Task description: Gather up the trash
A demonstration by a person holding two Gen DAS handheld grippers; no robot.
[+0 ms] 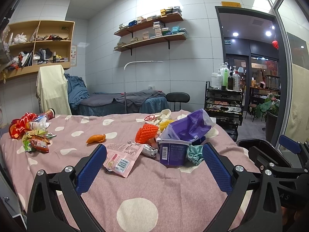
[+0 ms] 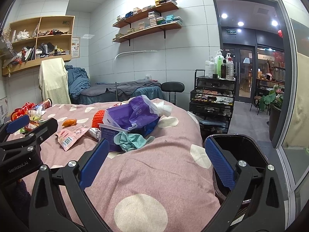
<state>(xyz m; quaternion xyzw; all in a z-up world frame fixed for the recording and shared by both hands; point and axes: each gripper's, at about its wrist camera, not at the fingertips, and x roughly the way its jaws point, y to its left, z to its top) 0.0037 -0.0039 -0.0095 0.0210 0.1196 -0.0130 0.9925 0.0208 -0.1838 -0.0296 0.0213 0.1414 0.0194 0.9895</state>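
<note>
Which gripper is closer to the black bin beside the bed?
Right. The right gripper has one finger in front of the black bin; the left gripper is further left over the bed, facing the purple cup.

"GenRobot.AI" in white on the black left tool [image 2: 18, 124]; print on the pink packet [image 2: 70, 135] and purple cup [image 1: 173, 152] too small to read.

Wall shelves [image 1: 152, 36] of boxes, black chair [image 1: 177, 97], bottle-topped cart [image 2: 212, 98].
</note>
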